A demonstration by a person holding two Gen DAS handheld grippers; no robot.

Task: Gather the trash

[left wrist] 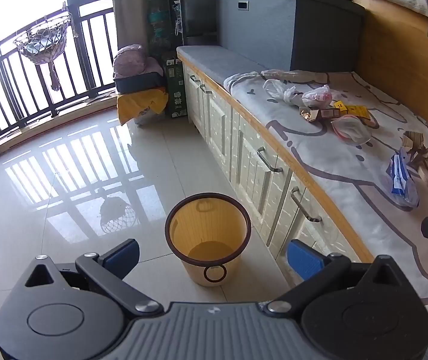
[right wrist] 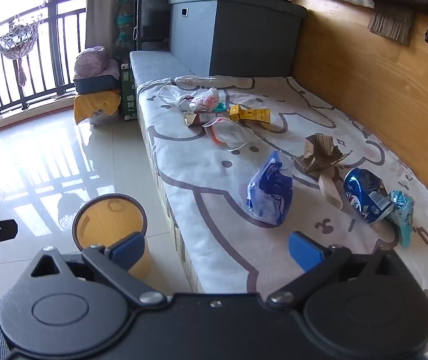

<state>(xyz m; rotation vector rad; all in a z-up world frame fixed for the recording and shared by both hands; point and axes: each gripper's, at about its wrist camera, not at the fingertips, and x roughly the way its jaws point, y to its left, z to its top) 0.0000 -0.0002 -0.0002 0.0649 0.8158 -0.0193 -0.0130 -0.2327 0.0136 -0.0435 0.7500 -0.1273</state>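
A yellow waste bin (left wrist: 207, 240) with a dark rim stands empty on the floor beside the bench; it also shows in the right wrist view (right wrist: 108, 225). My left gripper (left wrist: 212, 255) is open and empty above it. My right gripper (right wrist: 217, 250) is open and empty over the bench's front edge. Trash lies on the cartoon-print sheet (right wrist: 214, 186): a blue plastic bag (right wrist: 269, 193), torn cardboard (right wrist: 319, 153), a crushed blue can (right wrist: 364, 195), a teal wrapper (right wrist: 403, 213), a yellow box (right wrist: 250, 114), clear bags (right wrist: 229, 133) and white bags (right wrist: 201, 99).
The bench has white drawers with metal handles (left wrist: 269, 160). A grey storage box (right wrist: 232, 27) stands at its far end. A wooden wall (right wrist: 364, 90) runs along the right. A stacked pile with a yellow cloth (left wrist: 141, 96) sits by the balcony railing (left wrist: 33, 84). Glossy tile floor (left wrist: 78, 180) lies left.
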